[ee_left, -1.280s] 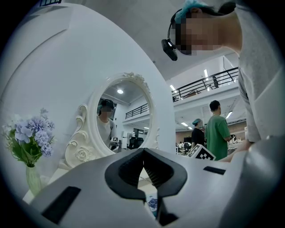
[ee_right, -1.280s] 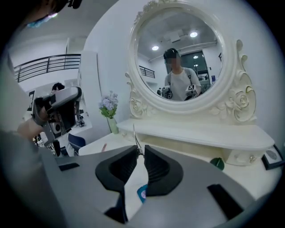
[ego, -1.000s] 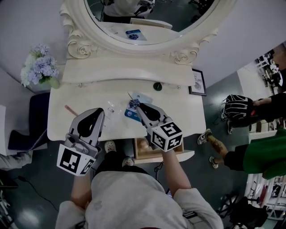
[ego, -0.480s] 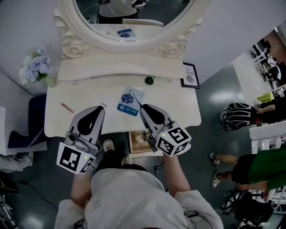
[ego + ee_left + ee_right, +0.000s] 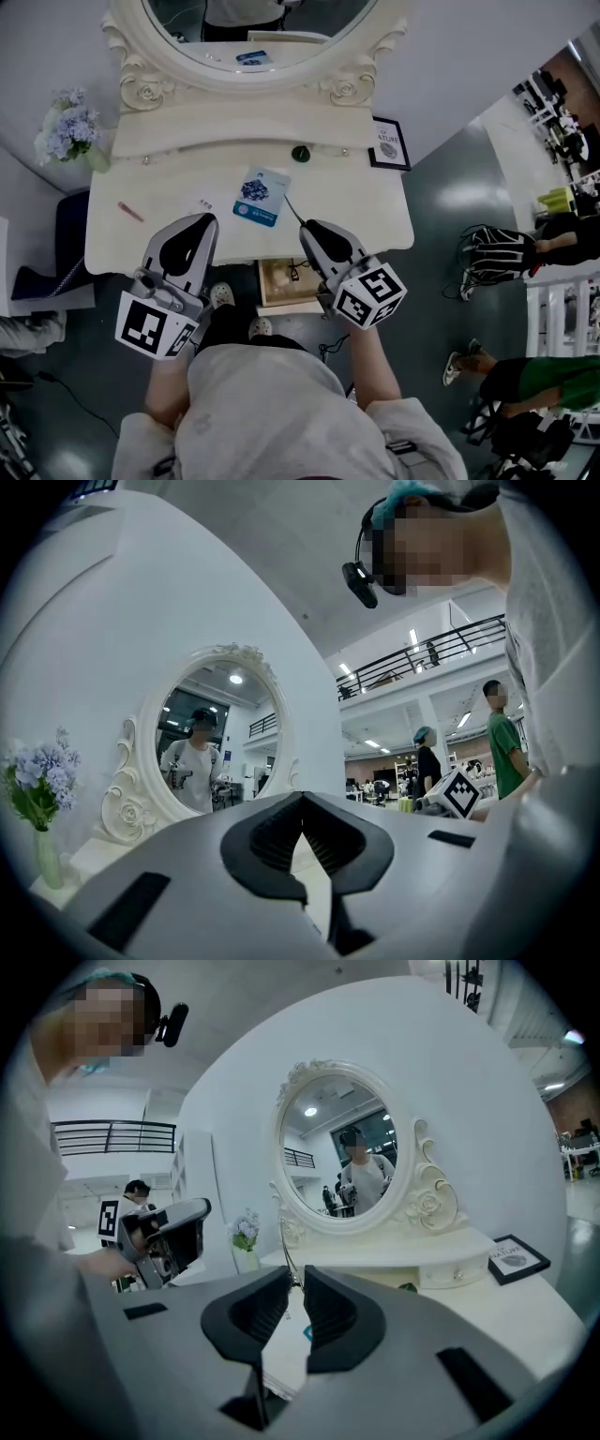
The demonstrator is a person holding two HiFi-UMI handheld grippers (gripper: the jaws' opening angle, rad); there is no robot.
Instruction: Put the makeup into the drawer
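cream desk: right gripper jaws clamp a thin stick; left gripper jaws together, empty.

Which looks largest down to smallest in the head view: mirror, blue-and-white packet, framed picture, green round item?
1. mirror, cut off at the top
2. blue-and-white packet
3. framed picture, only slightly smaller
4. green round item

table cream | flowers lilac | packet blue-white, floral | wand dark | stick pink
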